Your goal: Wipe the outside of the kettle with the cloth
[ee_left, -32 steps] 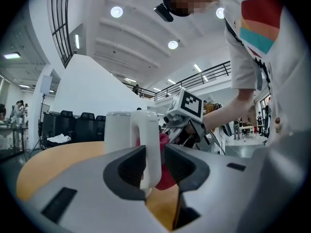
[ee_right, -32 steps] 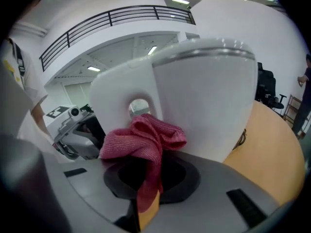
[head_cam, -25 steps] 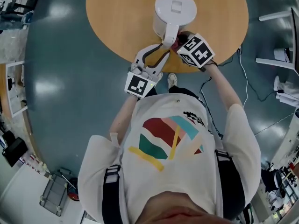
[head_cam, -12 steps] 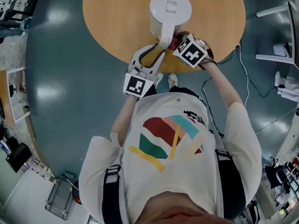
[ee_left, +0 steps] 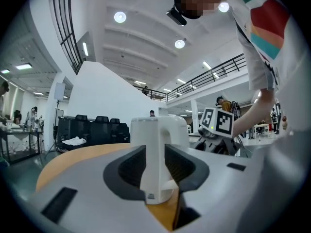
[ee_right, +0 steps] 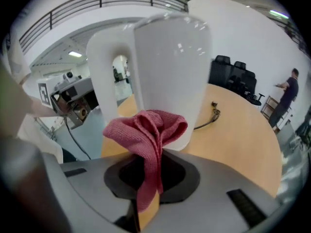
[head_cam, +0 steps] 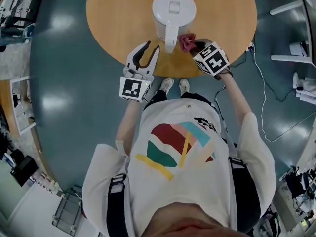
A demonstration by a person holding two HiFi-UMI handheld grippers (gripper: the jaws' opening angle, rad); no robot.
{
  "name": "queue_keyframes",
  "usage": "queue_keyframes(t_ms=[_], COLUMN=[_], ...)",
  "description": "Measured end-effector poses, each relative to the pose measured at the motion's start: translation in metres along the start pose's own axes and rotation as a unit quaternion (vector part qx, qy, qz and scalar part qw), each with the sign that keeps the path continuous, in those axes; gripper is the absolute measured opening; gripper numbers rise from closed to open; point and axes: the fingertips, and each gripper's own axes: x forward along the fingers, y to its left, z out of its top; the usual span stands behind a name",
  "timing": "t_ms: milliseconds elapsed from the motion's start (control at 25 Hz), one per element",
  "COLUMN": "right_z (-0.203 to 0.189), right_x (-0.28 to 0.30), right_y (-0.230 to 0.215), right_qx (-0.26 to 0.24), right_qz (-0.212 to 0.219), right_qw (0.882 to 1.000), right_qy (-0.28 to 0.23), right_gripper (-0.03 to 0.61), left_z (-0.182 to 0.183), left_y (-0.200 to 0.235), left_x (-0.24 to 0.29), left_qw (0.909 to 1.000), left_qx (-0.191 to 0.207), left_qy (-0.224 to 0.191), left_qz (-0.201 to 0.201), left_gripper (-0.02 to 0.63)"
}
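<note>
The white kettle (head_cam: 174,11) stands on the round wooden table (head_cam: 118,14), its handle (head_cam: 170,41) turned toward me. My left gripper (head_cam: 152,47) sits just left of the handle and clear of it, open with nothing between its pads. In the left gripper view the kettle (ee_left: 158,144) shows ahead beyond the left gripper (ee_left: 154,166). My right gripper (head_cam: 196,46) is shut on the red cloth (head_cam: 186,42), which is bunched by the kettle's lower wall to the right of the handle. The right gripper view shows the cloth (ee_right: 148,130) hanging from the right gripper (ee_right: 148,178) in front of the kettle (ee_right: 170,67).
A dark cable (ee_right: 206,120) lies on the table behind the kettle. The table edge runs just under both grippers. On the floor are my feet (head_cam: 175,85), a white cable (head_cam: 261,98) and white furniture legs (head_cam: 291,58) at the right.
My left gripper has come off the kettle handle and pulled back to the lower left. The right gripper with the cloth has shifted right, so the cloth now shows beside the kettle.
</note>
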Motion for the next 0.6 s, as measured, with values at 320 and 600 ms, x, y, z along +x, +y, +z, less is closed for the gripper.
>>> queue_keyframes(t_ms=[320,600], right_z=[0.057,0.062], right_x=[-0.091,-0.16], right_y=[-0.055,-0.06], right_qx=[0.163,0.241], right_qz=[-0.088,-0.131], right_qw=[0.945,0.87], right_qy=[-0.268,-0.41], right_gripper=[0.047,0.046], left_z=[0.057,0.086], left_y=[0.032,0.03], left_x=[0.007,0.007], left_qw=[0.997,0.994], left_qx=[0.004,-0.016], left_qy=[-0.057,-0.079], left_qz=[0.052,0.074], left_gripper=[0.163,0.163])
